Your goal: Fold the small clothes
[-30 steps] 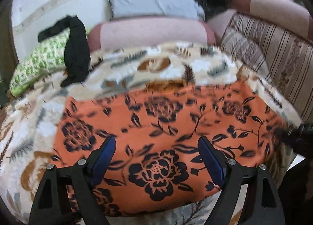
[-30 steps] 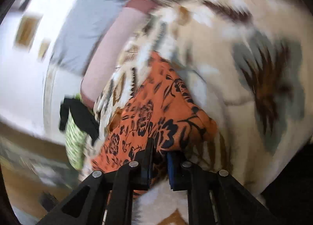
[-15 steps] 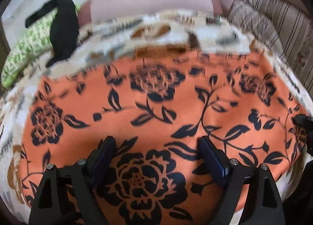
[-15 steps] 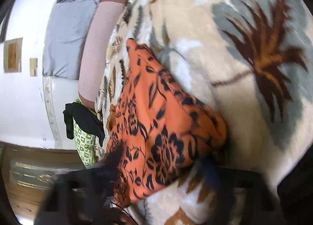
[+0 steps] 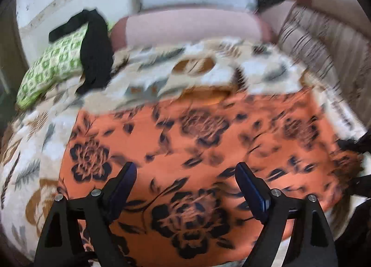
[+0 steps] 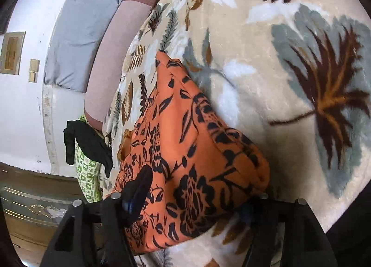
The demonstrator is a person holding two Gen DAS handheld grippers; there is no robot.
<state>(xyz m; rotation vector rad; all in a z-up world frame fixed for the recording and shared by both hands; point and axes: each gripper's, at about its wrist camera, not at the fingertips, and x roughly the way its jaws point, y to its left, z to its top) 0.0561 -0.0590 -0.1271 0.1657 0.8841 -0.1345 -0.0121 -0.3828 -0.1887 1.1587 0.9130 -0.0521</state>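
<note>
Counts on the bed

One orange floral garment (image 5: 208,151), one black garment (image 5: 95,51), one green patterned pillow (image 5: 53,65), one leaf-print blanket (image 6: 266,58), two grippers: left gripper (image 5: 185,183), right gripper (image 6: 197,199).

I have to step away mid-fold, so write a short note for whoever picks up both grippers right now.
Left gripper: open, empty, hovering over the orange cloth with black flowers.
Right gripper: jaws opening around the cloth's near corner; pads no longer pinching it.
Cloth lies folded on the cream leaf-patterned blanket.
A black garment is draped over the green patterned pillow, untouched.
Left: tidy or finish the orange fold, then probably the black garment.
</note>
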